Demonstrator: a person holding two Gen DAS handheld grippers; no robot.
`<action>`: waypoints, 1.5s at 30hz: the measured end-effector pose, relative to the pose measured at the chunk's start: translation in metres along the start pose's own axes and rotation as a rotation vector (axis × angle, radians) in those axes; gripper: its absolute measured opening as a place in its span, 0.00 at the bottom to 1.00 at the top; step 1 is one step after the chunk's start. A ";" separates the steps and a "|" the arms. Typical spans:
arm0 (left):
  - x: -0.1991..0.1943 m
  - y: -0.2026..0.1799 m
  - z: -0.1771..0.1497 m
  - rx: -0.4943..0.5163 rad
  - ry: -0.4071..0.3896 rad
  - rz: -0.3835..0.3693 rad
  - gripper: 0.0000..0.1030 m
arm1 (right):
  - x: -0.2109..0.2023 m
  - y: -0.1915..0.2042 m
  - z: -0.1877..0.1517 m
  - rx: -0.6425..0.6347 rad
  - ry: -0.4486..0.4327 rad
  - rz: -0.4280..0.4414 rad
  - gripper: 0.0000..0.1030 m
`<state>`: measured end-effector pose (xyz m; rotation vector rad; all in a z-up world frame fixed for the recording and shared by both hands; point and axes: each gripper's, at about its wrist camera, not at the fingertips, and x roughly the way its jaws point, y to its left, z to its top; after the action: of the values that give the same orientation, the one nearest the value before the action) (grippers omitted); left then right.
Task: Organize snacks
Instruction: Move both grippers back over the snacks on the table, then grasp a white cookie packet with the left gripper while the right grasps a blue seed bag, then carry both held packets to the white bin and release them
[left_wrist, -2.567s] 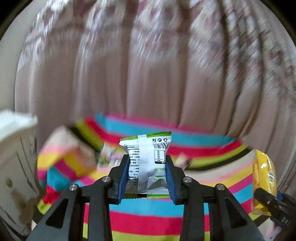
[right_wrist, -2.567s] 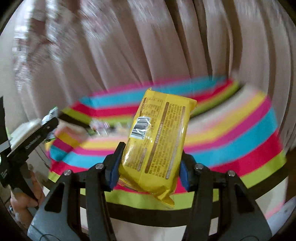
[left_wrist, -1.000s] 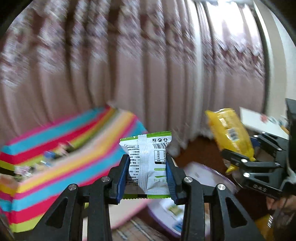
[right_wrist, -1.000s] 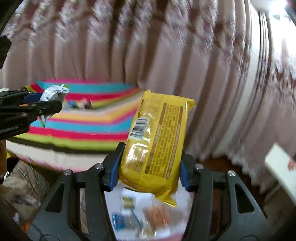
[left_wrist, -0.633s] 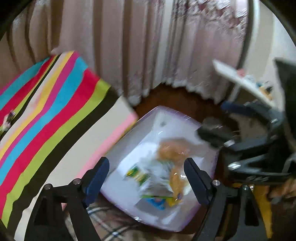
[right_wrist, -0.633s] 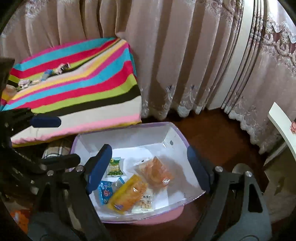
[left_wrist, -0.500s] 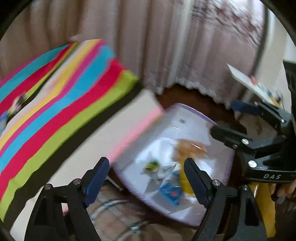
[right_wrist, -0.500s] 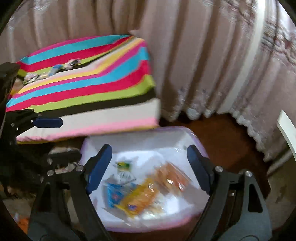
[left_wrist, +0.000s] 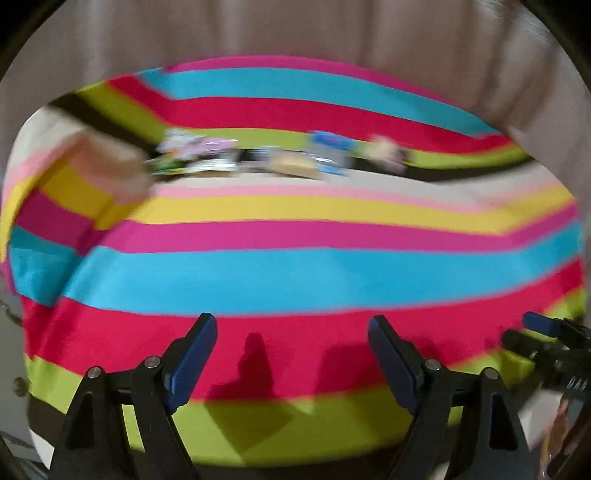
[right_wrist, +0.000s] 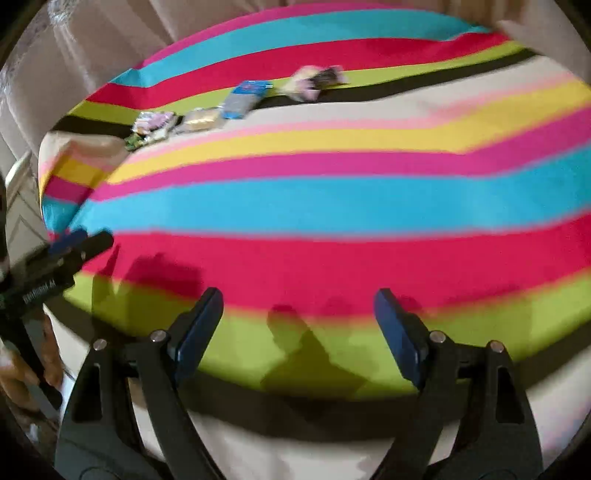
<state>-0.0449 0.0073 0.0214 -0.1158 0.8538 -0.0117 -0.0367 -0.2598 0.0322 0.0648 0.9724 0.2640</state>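
Observation:
Several small snack packets (left_wrist: 280, 155) lie in a row far back on the striped bedcover (left_wrist: 295, 273); they are blurred. The row also shows in the right wrist view (right_wrist: 236, 99), with a blue packet (right_wrist: 243, 96) in its middle. My left gripper (left_wrist: 291, 354) is open and empty above the near red stripe. My right gripper (right_wrist: 299, 328) is open and empty above the near green stripe. The right gripper's tip shows at the left view's right edge (left_wrist: 546, 332); the left gripper shows at the right view's left edge (right_wrist: 59, 258).
Pinkish curtains (left_wrist: 332, 29) hang behind the bed. A folded striped corner of the cover (left_wrist: 92, 177) lies at the far left. A pale cabinet (right_wrist: 18, 206) stands left of the bed.
Both grippers let go of their packets into the white bin on the floor, then swung left, back over the bed. The bin is out of view now.

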 end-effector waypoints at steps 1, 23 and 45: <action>0.007 0.006 0.007 -0.020 0.003 0.007 0.82 | 0.012 0.003 0.012 0.010 0.007 0.010 0.83; 0.111 0.081 0.162 0.062 -0.095 0.137 0.86 | 0.186 0.089 0.225 -0.026 -0.090 -0.125 0.53; -0.063 0.037 0.100 -0.060 -0.277 -0.080 0.43 | -0.051 -0.005 0.027 0.123 -0.216 0.032 0.53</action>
<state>-0.0127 0.0579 0.1303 -0.2035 0.5729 -0.0441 -0.0411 -0.2760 0.0880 0.2171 0.7728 0.2217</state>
